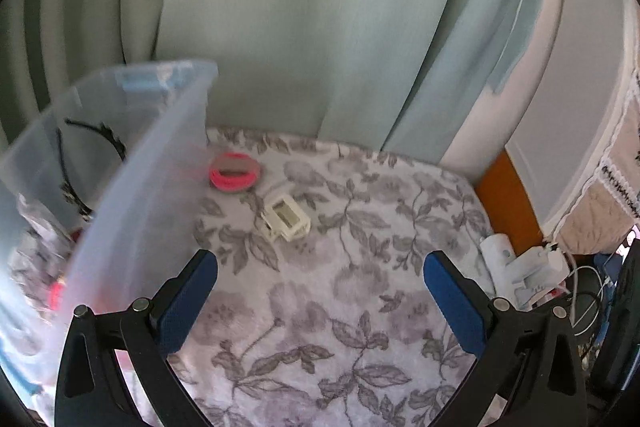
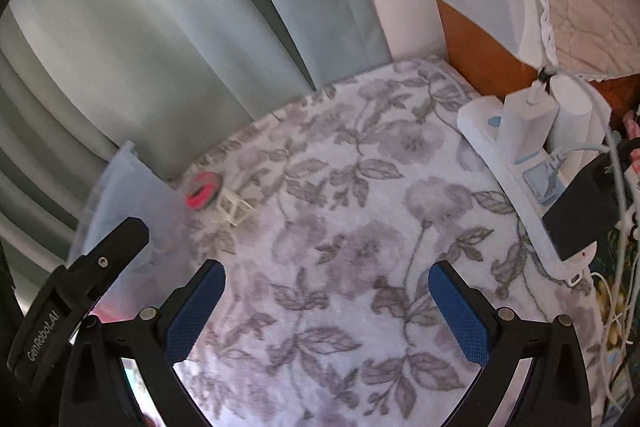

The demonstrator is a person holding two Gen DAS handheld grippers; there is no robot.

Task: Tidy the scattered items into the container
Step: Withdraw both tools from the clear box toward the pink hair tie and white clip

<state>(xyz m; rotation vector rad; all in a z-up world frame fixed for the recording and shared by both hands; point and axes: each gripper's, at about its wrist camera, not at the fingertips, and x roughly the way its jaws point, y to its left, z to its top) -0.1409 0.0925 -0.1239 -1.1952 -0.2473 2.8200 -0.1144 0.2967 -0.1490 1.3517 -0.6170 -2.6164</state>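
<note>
A clear plastic container [image 1: 140,195] stands at the left on a floral cloth [image 1: 340,307], with a black hairband [image 1: 96,143] and other small items inside. Just right of its far corner lie a pink ring-shaped item [image 1: 235,171] and a cream hair claw clip [image 1: 286,218]. My left gripper [image 1: 320,271] hangs open above the cloth, short of the clip, with nothing between its blue pads. My right gripper [image 2: 326,283] is also open and empty over the cloth; the pink ring [image 2: 203,195], the clip [image 2: 236,207] and the container's wall [image 2: 136,211] lie far to its left.
Pale green curtains [image 1: 300,19] hang behind the surface. A white power strip [image 2: 516,167] with plugs and cables runs along the right edge, beside a wooden board [image 2: 476,47] and quilted fabric [image 2: 580,7]. The left gripper's black body [image 2: 80,291] shows in the right wrist view.
</note>
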